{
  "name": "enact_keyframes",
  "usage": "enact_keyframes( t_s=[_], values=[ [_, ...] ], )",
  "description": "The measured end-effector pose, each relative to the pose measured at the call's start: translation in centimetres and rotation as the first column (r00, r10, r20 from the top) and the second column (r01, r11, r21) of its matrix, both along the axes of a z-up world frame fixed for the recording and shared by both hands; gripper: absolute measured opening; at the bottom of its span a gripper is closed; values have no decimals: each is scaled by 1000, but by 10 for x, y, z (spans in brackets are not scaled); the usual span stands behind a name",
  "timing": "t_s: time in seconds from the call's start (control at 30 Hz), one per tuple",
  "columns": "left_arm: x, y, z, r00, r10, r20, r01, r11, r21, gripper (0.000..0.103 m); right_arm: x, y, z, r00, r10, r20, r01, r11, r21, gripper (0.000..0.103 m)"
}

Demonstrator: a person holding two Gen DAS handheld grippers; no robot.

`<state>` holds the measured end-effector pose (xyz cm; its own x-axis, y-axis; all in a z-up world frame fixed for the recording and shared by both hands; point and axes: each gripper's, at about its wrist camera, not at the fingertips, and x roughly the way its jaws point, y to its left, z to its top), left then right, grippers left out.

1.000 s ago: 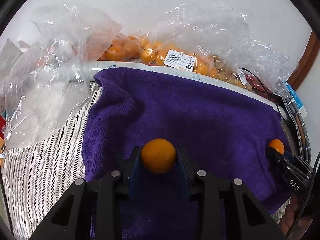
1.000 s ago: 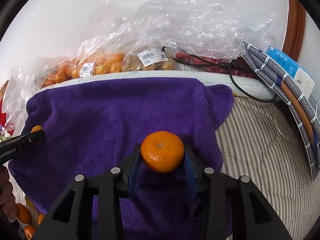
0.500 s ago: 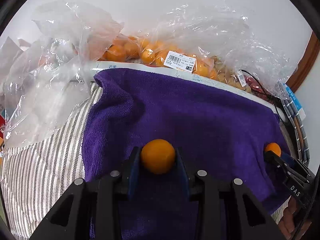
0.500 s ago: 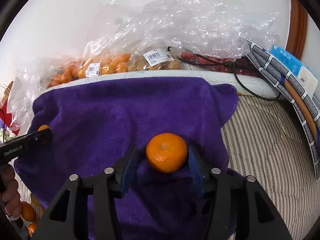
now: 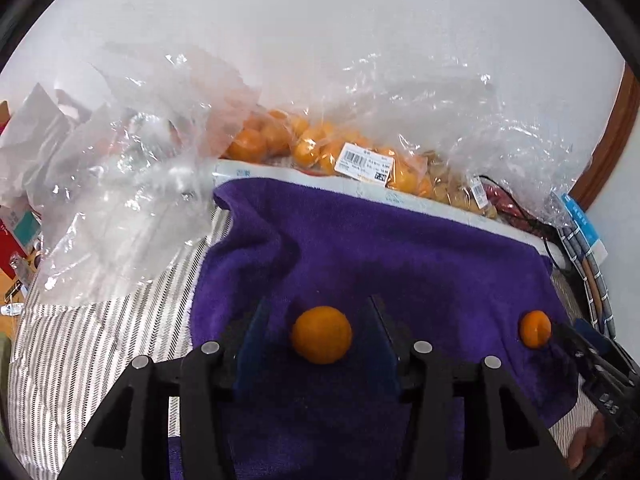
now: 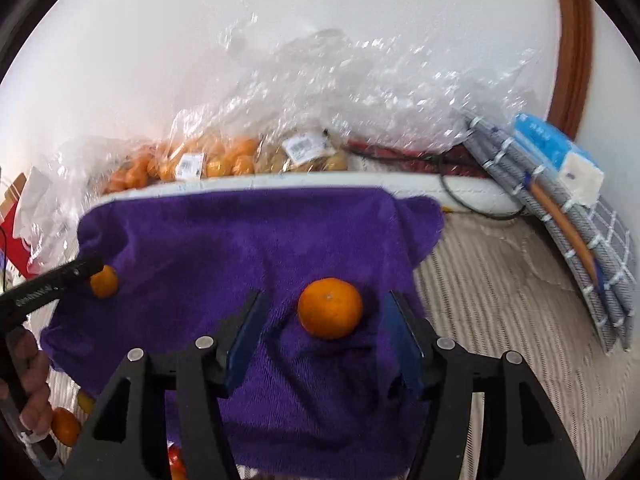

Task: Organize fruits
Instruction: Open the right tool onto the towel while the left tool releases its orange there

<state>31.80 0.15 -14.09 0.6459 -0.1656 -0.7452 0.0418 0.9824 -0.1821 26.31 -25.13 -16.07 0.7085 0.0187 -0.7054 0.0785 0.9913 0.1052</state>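
A purple towel [image 5: 400, 248] lies spread on a striped cloth. My left gripper [image 5: 316, 332] is open; a small orange [image 5: 322, 334] rests on the towel between its blue pads, touching neither. My right gripper [image 6: 328, 320] is open too; a larger orange [image 6: 330, 308] sits on the towel [image 6: 240, 240] between its pads. In the left wrist view the right gripper's orange [image 5: 535, 329] shows at the towel's right edge. In the right wrist view the left gripper's orange [image 6: 104, 281] shows at the left.
Clear plastic bags of oranges [image 5: 304, 148] lie behind the towel against the white wall. Crumpled empty plastic [image 5: 108, 200] lies at the left. A folded grey checked cloth and blue pack [image 6: 560, 184] lean at the right. Loose oranges [image 6: 64, 426] lie at the lower left.
Both grippers have opened and let go of their oranges, which now rest on the purple towel. Both grippers have pulled back slightly.
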Motion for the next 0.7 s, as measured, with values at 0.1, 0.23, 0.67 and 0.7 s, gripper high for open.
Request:
enact_keyframes(
  t_s=[0.1,0.23,0.67,0.7],
  values=[
    [-4,2,6,1000,4,17,-4,1000,-7,48,-16,-2,15,1000,-17,17,17,1000,-12,61],
    [-12,0,21,998,-9,59,9,1000,-6,48,-36,-5,29,999,-37,9,37,999,-7,61],
    [-80,-13,50,986,-146,85,139,987,80,48,-99,-5,46,999,-43,5,43,999,-29,61],
    [-86,-12,50,985,-152,82,145,986,85,48,-102,-4,45,999,-42,2,42,999,-26,61]
  ],
)
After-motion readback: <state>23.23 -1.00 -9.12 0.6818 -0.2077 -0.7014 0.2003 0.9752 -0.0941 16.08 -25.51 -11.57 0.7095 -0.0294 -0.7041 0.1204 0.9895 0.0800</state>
